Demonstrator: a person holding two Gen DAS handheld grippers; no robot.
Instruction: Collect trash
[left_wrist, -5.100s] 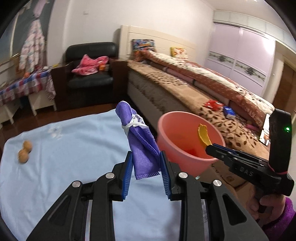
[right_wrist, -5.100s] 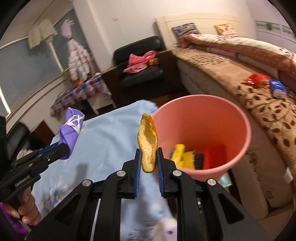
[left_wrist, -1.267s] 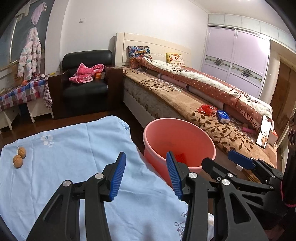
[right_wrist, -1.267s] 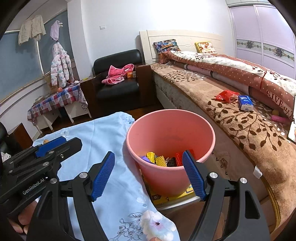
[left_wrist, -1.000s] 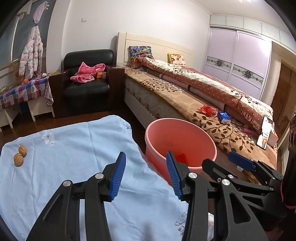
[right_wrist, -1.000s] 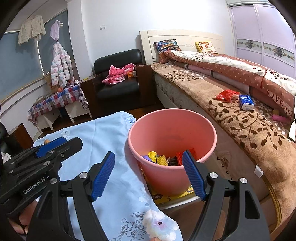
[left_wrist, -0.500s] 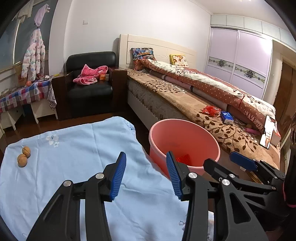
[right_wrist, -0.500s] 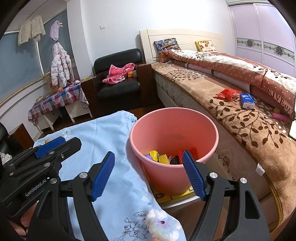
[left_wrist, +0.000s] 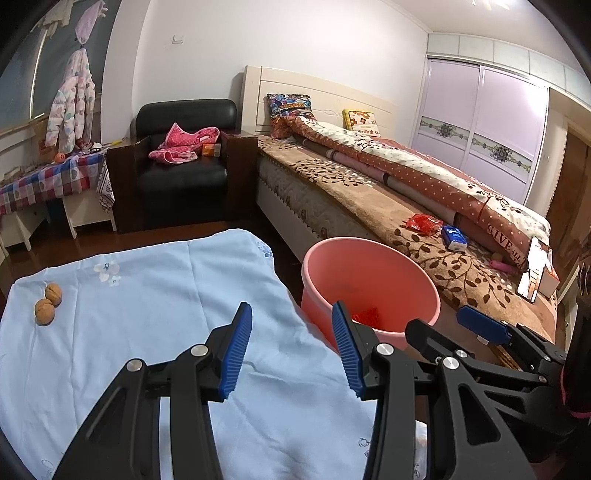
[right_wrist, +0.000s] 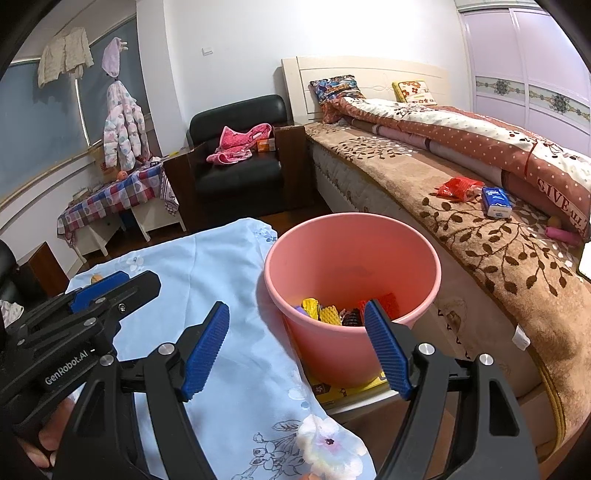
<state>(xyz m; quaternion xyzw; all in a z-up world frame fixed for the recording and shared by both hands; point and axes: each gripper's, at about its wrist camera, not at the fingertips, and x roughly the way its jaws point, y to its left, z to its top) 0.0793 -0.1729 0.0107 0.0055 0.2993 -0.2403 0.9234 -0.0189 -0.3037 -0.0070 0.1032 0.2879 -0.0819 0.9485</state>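
Hovering between pickups, both the left gripper and right gripper gaping, empty. Bucket sits right. Guessing the walnuts far left go next.

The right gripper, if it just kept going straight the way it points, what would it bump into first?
Most likely the pink bucket: the right gripper is open and empty, and the bucket's near wall sits between its fingers. Depth is hard to judge in this view, so it might graze the light blue cloth first.

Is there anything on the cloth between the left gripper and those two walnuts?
Nothing visible does: bare blue tablecloth lies between the open left gripper and the two walnuts at its far left edge.
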